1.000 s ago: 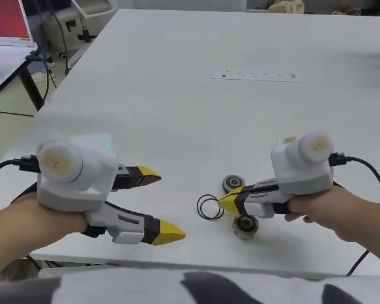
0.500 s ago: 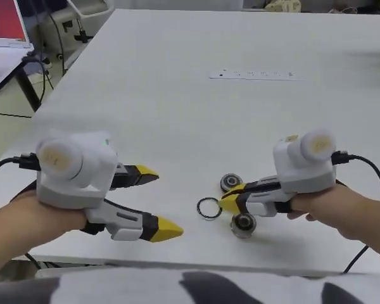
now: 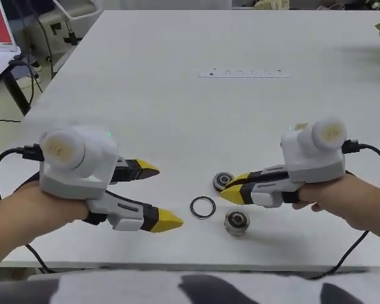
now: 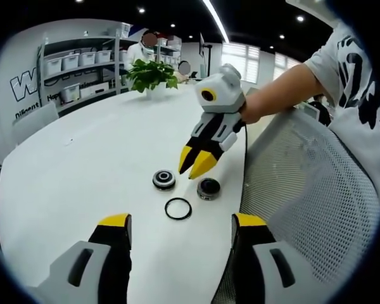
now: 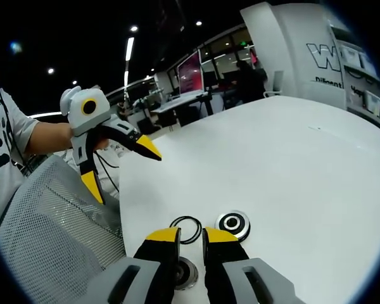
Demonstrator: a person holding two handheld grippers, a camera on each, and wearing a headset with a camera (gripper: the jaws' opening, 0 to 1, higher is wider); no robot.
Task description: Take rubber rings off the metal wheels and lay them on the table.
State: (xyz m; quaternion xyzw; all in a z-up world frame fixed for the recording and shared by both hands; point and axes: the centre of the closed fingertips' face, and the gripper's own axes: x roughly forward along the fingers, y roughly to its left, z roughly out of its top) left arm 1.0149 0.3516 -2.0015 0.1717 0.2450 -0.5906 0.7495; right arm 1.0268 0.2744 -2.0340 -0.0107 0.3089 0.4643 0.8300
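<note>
Right gripper (image 3: pixel 230 192), jaws nearly together and empty, hovers just beside the black-rimmed metal wheel (image 3: pixel 223 180), nearer to it than the wide-apart left gripper (image 3: pixel 159 194), while one rubber ring (image 3: pixel 192 207) lies flat on the counter (image 3: pixel 177 114) between them, near the bare wheel (image 3: pixel 237 221).
</note>
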